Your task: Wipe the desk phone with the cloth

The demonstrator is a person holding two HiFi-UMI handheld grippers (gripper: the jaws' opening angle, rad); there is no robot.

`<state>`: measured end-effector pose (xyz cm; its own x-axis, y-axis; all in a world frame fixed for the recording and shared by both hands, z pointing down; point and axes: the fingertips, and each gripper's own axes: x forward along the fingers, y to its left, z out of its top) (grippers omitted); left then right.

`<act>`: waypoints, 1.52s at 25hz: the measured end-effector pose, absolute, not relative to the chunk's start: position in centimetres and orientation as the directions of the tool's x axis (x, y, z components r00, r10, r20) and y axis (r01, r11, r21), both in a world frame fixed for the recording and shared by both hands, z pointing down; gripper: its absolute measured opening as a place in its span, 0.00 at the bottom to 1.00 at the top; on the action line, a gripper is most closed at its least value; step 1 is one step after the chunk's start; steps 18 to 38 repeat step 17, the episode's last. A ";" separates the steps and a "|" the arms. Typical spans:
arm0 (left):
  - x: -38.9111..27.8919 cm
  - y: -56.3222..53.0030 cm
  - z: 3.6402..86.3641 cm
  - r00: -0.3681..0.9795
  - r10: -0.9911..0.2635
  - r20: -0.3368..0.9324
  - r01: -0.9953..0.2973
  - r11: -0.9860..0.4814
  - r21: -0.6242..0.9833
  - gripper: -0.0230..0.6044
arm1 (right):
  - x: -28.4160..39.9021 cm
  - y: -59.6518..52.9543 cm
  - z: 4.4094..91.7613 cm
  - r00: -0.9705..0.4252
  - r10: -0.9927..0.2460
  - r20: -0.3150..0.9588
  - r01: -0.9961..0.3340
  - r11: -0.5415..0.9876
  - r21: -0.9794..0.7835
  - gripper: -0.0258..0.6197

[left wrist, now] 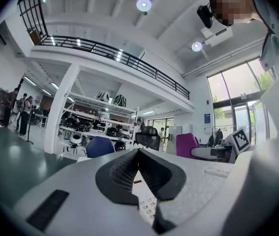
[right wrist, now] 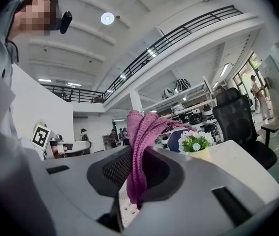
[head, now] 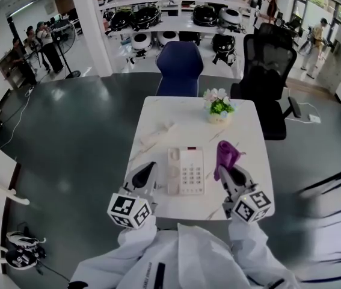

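In closed right tool [right wrist: 138, 154]: purple cloth [right wrist: 141, 127]

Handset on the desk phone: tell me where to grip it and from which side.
Take the handset by its middle from above with the left gripper, jaws spanning its width. It lies lengthwise along the desk phone's left edge, nearest that gripper; the right gripper holds the cloth.

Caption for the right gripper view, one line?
Right gripper shut on a purple knitted cloth above the white desk phone, small potted flowers beyond.
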<state>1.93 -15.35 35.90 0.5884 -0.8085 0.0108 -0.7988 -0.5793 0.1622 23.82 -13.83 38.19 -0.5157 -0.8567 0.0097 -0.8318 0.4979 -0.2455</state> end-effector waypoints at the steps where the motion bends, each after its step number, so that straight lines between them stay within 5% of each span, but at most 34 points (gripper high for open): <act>1: 1.7 -15.4 36.1 0.583 -0.812 0.014 -0.803 -0.574 0.163 0.03 | 23.9 -13.9 38.3 -0.511 -0.860 0.010 -0.835 0.493 -0.244 0.10; 38: 0.7 -15.6 37.5 0.553 -0.832 0.042 -0.823 -0.538 0.182 0.03 | 24.8 -14.4 39.0 -0.469 -0.882 0.033 -0.870 0.455 -0.188 0.10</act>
